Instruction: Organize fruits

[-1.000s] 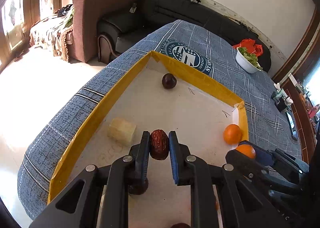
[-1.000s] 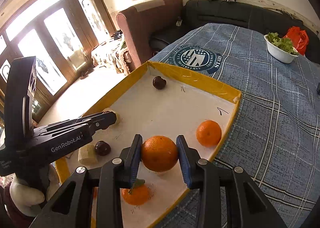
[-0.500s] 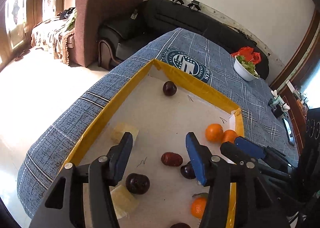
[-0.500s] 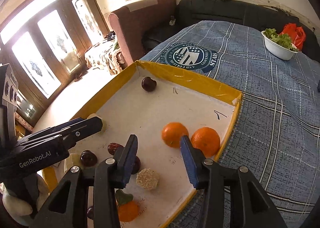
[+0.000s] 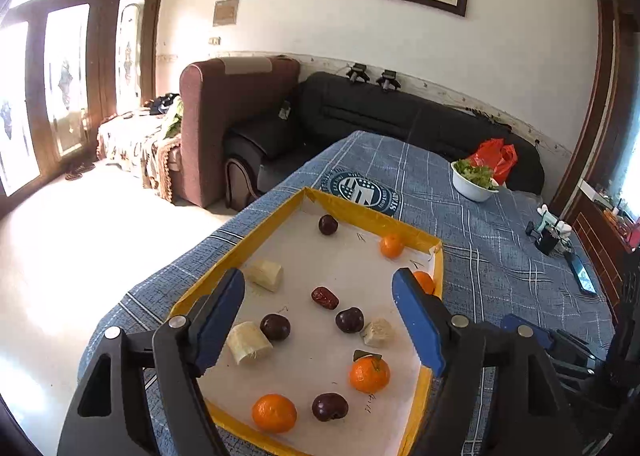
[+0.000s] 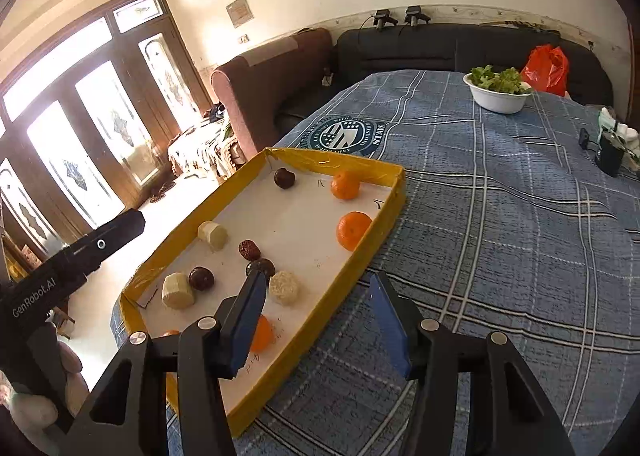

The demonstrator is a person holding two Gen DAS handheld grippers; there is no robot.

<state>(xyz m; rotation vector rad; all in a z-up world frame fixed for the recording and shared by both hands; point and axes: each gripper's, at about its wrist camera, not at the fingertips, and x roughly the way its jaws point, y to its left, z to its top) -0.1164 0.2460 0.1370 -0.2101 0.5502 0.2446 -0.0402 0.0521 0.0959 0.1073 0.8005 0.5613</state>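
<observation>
A yellow-rimmed white tray (image 5: 372,214) (image 6: 340,160) on the blue cloth holds several oranges, dark plums, a red date (image 5: 325,297) (image 6: 249,249) and pale cut chunks. Two oranges (image 6: 345,185) (image 6: 353,229) lie at the tray's far right end, another orange (image 5: 369,373) nearer. My left gripper (image 5: 320,320) is open and empty, held above the tray's near part. My right gripper (image 6: 318,316) is open and empty over the tray's right rim. The left gripper's body (image 6: 72,260) shows at left in the right wrist view.
A white bowl of greens (image 5: 474,182) (image 6: 498,92) and a red bag (image 6: 545,68) sit at the table's far end. Small items (image 6: 610,148) stand at the right edge. A brown armchair (image 5: 232,116) and black sofa (image 5: 400,116) stand beyond the table.
Both grippers opened, let go of the date and the orange in the tray, then pulled back and up. The released orange now lies farther toward the tray's far end.
</observation>
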